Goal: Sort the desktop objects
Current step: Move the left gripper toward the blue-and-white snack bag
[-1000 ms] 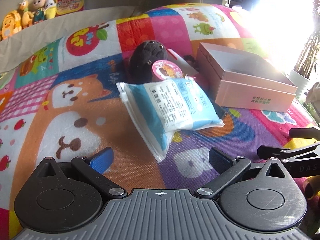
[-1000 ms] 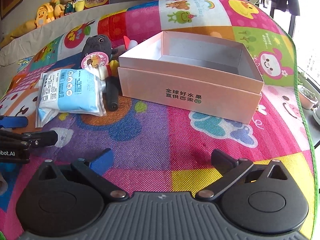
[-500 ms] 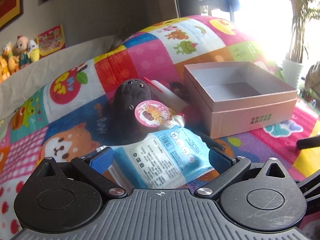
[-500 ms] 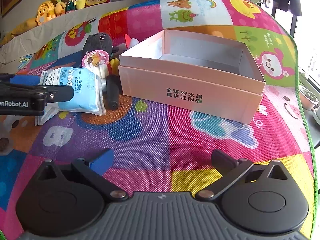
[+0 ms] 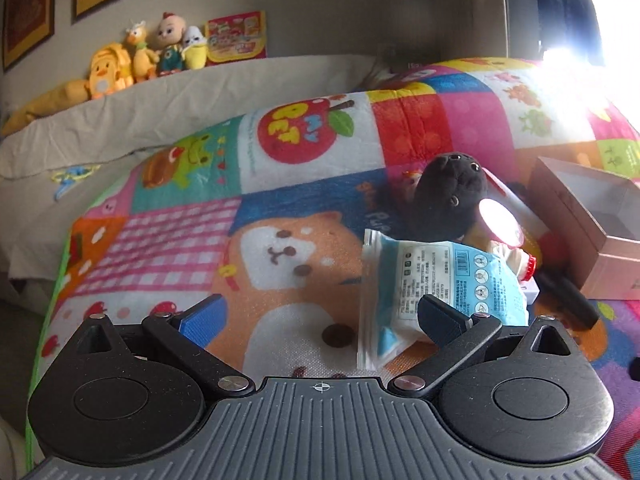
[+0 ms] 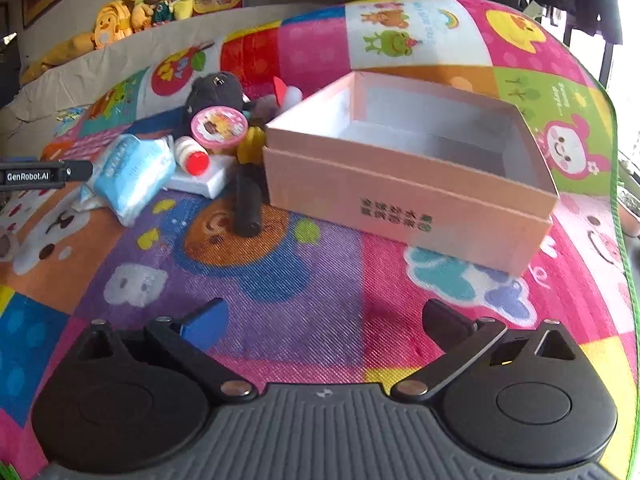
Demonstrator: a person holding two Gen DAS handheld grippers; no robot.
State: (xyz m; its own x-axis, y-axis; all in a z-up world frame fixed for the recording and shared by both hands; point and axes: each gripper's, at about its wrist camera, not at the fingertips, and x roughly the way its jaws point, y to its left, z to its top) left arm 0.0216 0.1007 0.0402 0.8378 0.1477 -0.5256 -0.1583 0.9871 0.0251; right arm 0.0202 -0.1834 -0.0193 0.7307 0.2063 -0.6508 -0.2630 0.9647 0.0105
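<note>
A bright cartoon play mat (image 6: pixel 320 248) covers the surface, plush toys lined up along the back. Your left gripper (image 5: pixel 320 316), jaws wide open, is approaching the blue-and-white packet (image 5: pixel 436 284) lying at lower right of its view; the right gripper (image 6: pixel 320 320) hovers open and empty. The pink box (image 6: pixel 408 184) sits empty at centre-right. Next, I'd judge: centre the packet between the jaws, then close.

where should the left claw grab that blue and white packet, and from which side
Probably the blue and white packet by its near left edge, coming in from the open mat side. It lies tilted against the pile, with the black plush and small bottle crowding its far side.
</note>
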